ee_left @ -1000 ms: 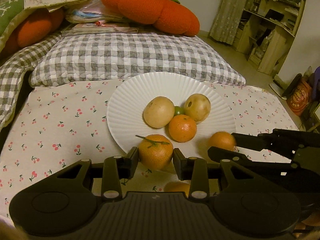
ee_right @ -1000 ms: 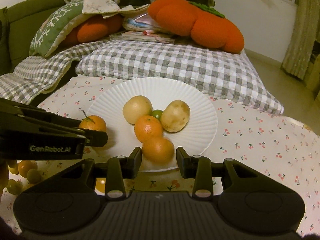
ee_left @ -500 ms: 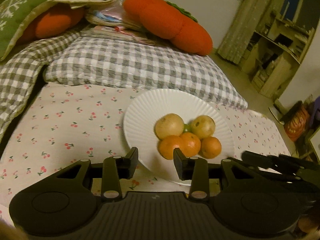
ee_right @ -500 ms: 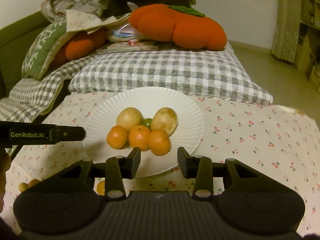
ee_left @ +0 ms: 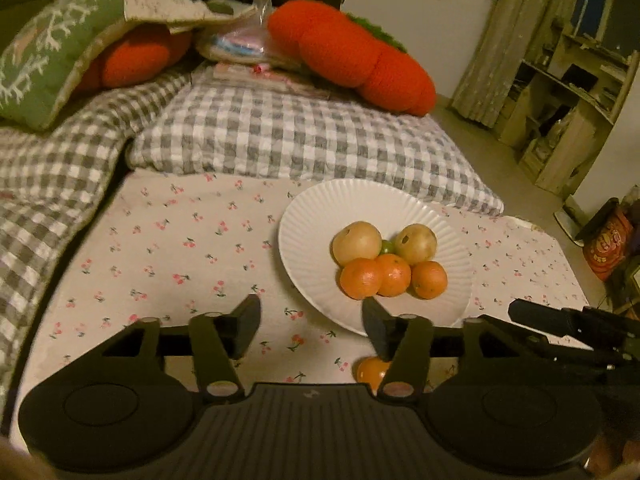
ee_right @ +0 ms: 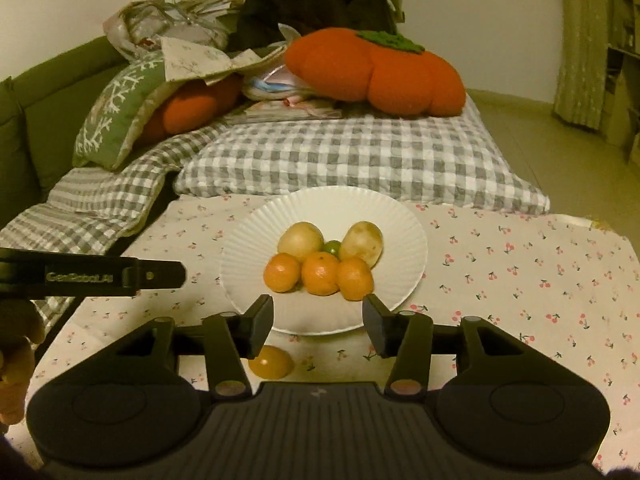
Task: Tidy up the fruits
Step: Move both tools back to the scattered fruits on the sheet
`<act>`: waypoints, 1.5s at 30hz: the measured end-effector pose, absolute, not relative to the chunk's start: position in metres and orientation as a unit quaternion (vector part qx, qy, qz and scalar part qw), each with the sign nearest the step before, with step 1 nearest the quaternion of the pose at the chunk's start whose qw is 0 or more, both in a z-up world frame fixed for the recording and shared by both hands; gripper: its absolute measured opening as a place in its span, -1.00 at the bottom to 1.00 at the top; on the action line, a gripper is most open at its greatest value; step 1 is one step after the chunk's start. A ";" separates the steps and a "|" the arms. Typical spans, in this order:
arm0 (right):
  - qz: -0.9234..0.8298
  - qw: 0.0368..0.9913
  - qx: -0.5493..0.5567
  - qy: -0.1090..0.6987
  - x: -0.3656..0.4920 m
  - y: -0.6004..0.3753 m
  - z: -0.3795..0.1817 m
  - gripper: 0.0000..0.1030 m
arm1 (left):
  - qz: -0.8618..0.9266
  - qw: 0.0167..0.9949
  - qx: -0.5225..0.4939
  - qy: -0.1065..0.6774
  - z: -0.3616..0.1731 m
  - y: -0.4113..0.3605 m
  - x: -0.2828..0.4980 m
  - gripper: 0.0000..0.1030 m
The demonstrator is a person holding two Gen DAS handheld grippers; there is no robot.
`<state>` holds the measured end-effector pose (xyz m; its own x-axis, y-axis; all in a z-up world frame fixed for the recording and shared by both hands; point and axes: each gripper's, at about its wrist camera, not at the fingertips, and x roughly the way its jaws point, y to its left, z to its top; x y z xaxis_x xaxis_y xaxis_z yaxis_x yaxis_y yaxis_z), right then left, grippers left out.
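A white ribbed plate (ee_left: pixel 312 220) (ee_right: pixel 248 248) on the cherry-print cloth holds two yellowish round fruits (ee_left: pixel 357 243) (ee_right: pixel 300 242), a small green fruit (ee_left: pixel 386 246) (ee_right: pixel 331 247) and three tangerines (ee_left: pixel 394 275) (ee_right: pixel 320 273) in a front row. My left gripper (ee_left: pixel 311 320) hangs at the plate's near left rim, its jaws opening with nothing between them. My right gripper (ee_right: pixel 318 316) is over the plate's near rim, its jaws also opening and empty. One loose tangerine (ee_left: pixel 370 372) (ee_right: pixel 270 362) lies on the cloth in front of the plate, partly hidden by a finger.
Grey checked cushions (ee_left: pixel 304 140) lie just behind the plate, with orange pumpkin pillows (ee_right: pixel 376 72) and a green pillow (ee_right: pixel 116 120) on top. A shelf unit (ee_left: pixel 568 92) and an orange bag (ee_left: pixel 608 248) stand off the table's right edge. A hand (ee_right: pixel 16 360) holds the left gripper.
A second ago each gripper was shut on a tangerine at the plate. Both tangerines now lie on the plate, the jaws have widened, and both grippers have drawn back and up.
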<state>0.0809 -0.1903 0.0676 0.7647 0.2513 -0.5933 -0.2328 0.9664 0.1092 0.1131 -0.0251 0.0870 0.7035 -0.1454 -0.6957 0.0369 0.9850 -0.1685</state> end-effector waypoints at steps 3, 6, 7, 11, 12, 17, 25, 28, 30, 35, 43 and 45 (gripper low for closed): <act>0.126 0.938 0.020 0.322 0.080 -0.192 0.067 -0.12 | -0.036 0.919 -0.075 0.386 0.087 -0.012 0.106 -0.09; 0.129 0.938 0.029 0.321 0.078 -0.191 0.069 -0.12 | -0.020 0.915 -0.096 0.391 0.088 0.005 0.100 -0.06; 0.134 0.938 0.032 0.319 0.075 -0.191 0.070 -0.12 | -0.017 0.916 -0.102 0.388 0.089 0.010 0.096 0.01; 0.167 0.935 0.031 0.312 0.062 -0.182 0.078 -0.02 | -0.005 0.916 -0.130 0.380 0.096 0.025 0.082 0.32; 0.177 0.933 0.027 0.311 0.058 -0.180 0.079 0.03 | -0.006 0.915 -0.134 0.380 0.097 0.027 0.079 0.36; 0.211 0.924 -0.002 0.318 0.048 -0.163 0.077 0.11 | -0.003 0.910 -0.128 0.394 0.092 0.030 0.069 0.47; 0.207 0.917 -0.005 0.342 0.052 -0.162 0.070 0.18 | 0.011 0.895 -0.158 0.417 0.080 0.050 0.064 0.49; 0.212 0.913 -0.005 0.348 0.050 -0.159 0.066 0.19 | 0.013 0.892 -0.166 0.420 0.079 0.053 0.063 0.50; 0.216 0.910 -0.009 0.354 0.050 -0.155 0.062 0.19 | 0.010 0.892 -0.163 0.422 0.079 0.051 0.063 0.50; 0.225 0.903 -0.024 0.366 0.049 -0.145 0.051 0.19 | 0.000 0.887 -0.167 0.430 0.076 0.048 0.063 0.50; 0.252 0.897 -0.041 0.360 0.043 -0.124 0.035 0.17 | 0.007 0.876 -0.199 0.440 0.071 0.055 0.064 0.50; 0.261 0.896 -0.043 0.358 0.041 -0.118 0.029 0.17 | 0.012 0.877 -0.195 0.438 0.071 0.055 0.063 0.50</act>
<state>0.0411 -0.1175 0.0287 0.6077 0.4360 -0.6638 -0.4978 0.8604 0.1094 0.0631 0.0549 0.0710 0.6160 -0.1506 -0.7732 -0.1917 0.9234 -0.3326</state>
